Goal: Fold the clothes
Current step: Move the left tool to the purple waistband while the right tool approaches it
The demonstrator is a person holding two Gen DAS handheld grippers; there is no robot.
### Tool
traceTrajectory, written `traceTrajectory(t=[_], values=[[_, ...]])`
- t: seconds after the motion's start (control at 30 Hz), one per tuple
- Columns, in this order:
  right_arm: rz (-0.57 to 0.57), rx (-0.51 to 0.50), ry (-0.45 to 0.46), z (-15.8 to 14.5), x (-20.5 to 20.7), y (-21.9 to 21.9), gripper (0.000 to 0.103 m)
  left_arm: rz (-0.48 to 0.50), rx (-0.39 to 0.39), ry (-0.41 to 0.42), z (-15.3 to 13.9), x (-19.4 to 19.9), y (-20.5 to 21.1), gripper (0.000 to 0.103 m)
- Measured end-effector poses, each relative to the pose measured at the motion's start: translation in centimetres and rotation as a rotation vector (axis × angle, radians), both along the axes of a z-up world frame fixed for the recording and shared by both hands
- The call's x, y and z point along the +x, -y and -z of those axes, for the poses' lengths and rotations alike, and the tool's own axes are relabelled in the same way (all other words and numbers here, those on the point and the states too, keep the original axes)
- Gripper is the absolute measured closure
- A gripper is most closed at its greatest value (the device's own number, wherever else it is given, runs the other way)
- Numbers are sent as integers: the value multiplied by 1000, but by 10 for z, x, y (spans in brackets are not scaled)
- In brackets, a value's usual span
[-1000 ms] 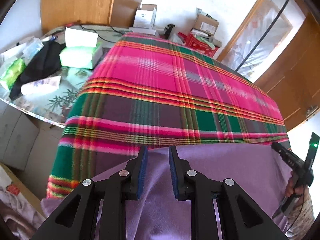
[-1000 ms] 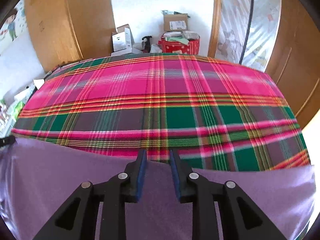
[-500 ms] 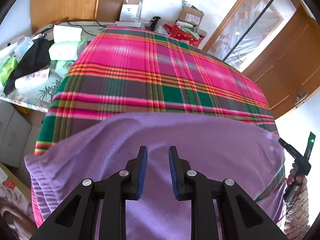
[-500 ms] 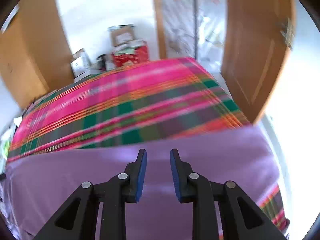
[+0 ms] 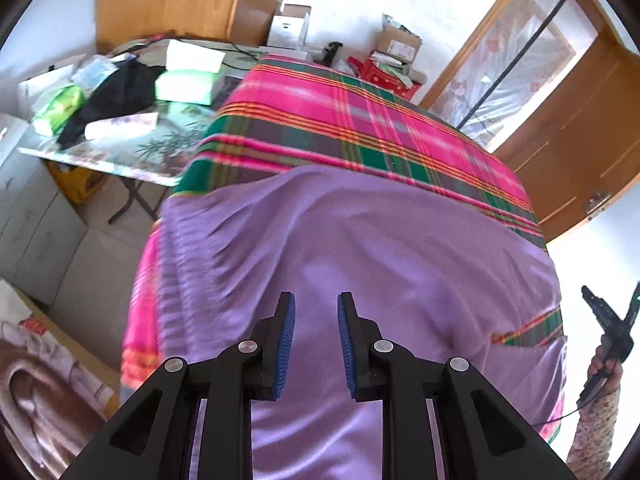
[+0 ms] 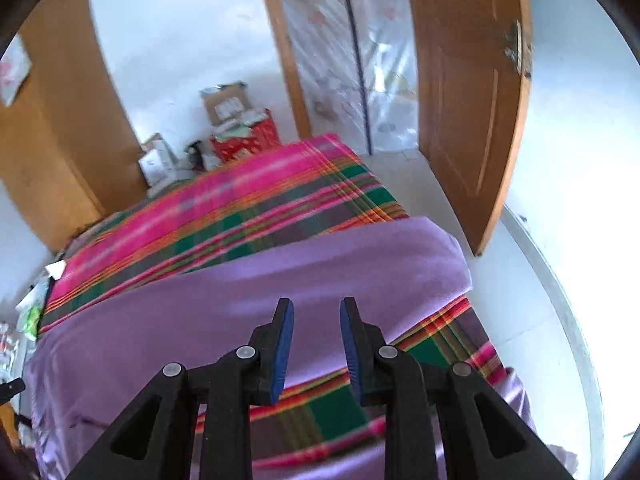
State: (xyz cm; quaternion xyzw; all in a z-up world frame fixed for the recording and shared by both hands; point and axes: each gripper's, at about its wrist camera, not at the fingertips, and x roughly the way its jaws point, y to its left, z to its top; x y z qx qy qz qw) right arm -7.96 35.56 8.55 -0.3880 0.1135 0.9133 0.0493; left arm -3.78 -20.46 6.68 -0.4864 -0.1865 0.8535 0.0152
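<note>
A purple garment lies spread across the near half of a bed covered by a pink-and-green plaid blanket. My left gripper hovers above the garment's near part, open, with only cloth far below showing through the gap. My right gripper hangs open over the garment's right end, above a bare patch of blanket; a purple strip runs along the bed's near edge below it. A hand in a patterned sleeve holds the right gripper at the left wrist view's right edge.
A cluttered side table stands left of the bed, with white drawers under it. Boxes and a red crate sit past the bed's far end. A wooden door stands open on the right, beside bare floor.
Both grippers drew back and rose from the garment's far edge, which now lies out on the blanket. The right gripper also swung and rolled toward the bed's right end.
</note>
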Motion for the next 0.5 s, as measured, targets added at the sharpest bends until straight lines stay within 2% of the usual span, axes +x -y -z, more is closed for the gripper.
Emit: traceTrajectory(t=[0.1,0.23,0.5], values=[[-83,4,-42,-24,21,26,77,-9,-21,8,0,23,8,80],[-201,1,-55,-34,36,70,71,-42,-28,14,2,43,25,80],[-431,-104,33,6,42,169,71,-131,67,51,22,43,61,80]])
